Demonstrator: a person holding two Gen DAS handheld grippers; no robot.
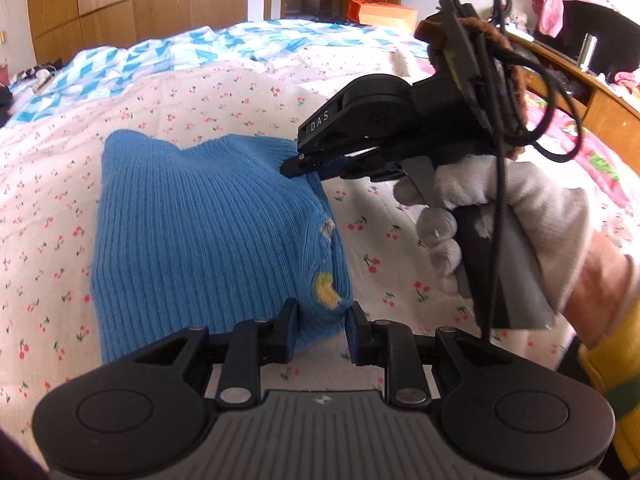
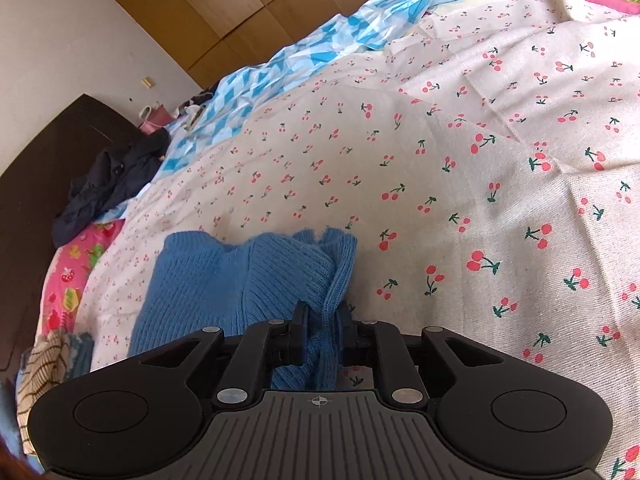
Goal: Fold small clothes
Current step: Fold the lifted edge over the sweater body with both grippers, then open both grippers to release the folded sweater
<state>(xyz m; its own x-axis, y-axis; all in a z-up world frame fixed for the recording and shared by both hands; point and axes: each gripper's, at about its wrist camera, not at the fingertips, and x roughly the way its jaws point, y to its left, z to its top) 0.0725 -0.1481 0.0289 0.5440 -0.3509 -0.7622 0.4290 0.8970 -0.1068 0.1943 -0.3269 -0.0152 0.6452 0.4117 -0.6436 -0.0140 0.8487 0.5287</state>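
Left wrist view: blue knit sweater [image 1: 208,232] folded on the cherry-print bed sheet [image 1: 60,200]. Left tongs [image 1: 320,334] narrow, pinching its near corner. Right tongs [image 1: 316,168], in a gloved hand [image 1: 500,216], nipping the far edge; right cam shows knit bunched betw. the pads.
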